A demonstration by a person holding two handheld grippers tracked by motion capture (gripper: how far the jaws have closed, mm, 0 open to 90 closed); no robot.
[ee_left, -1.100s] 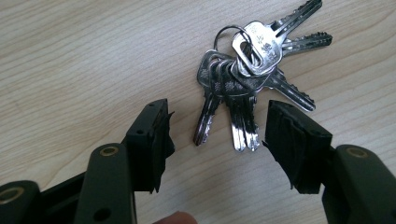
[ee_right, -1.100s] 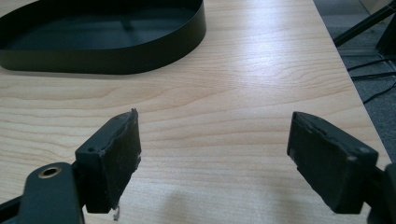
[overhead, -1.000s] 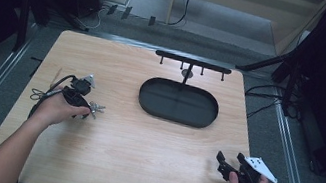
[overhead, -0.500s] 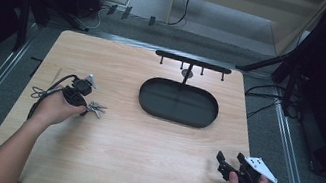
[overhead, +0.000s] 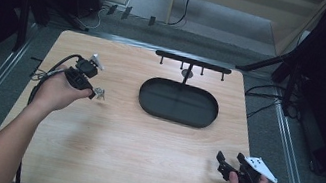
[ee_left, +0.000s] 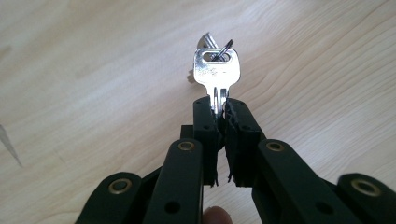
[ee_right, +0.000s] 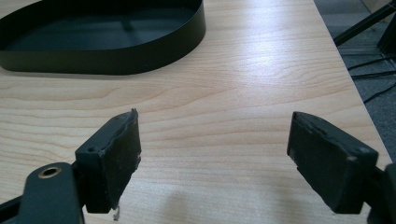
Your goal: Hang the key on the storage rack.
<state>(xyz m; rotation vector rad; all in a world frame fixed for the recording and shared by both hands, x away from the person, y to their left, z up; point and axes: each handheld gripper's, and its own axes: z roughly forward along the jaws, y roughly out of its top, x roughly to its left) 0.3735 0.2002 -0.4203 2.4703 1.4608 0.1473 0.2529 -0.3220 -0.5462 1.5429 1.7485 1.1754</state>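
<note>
Two grippers in frame: left gripper [ee_left: 221,122] has its jaws clamped tight on the blade of a silver key [ee_left: 216,72], whose head sticks out past the tips with a ring and more keys hanging through it, just above the wooden table [overhead: 105,147]. Right gripper [ee_right: 215,158] has jaws spread wide with nothing between them, hovering low near the table's near right corner. Black oval tray [overhead: 179,102] sits ahead and left of the right gripper and off to the right of the left one, with a black hook rack [overhead: 192,62] just behind it.
</note>
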